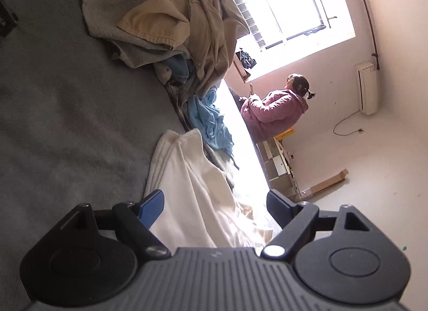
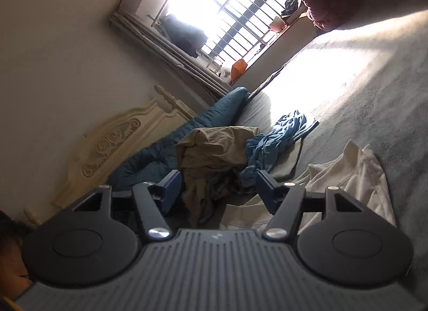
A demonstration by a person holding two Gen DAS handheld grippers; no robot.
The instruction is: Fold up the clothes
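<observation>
A white garment [image 1: 187, 190] lies rumpled on the grey bed cover [image 1: 67, 123]. My left gripper [image 1: 214, 205] hovers over it, open, and its pads are not pressing the cloth. Beyond it lie a light blue garment [image 1: 211, 121] and a heap of beige clothes [image 1: 174, 22]. In the right wrist view my right gripper [image 2: 219, 189] stands open in the air with nothing between its fingers. Past it are the beige heap [image 2: 214, 147], the blue garment [image 2: 278, 139] and the white garment [image 2: 347, 174].
A teal duvet [image 2: 160, 155] lies against the carved cream headboard [image 2: 115, 145]. A person in a pink jacket [image 1: 272, 113] sits beside the bed under the barred window [image 1: 289, 3]. A cardboard piece [image 1: 329, 182] lies on the floor.
</observation>
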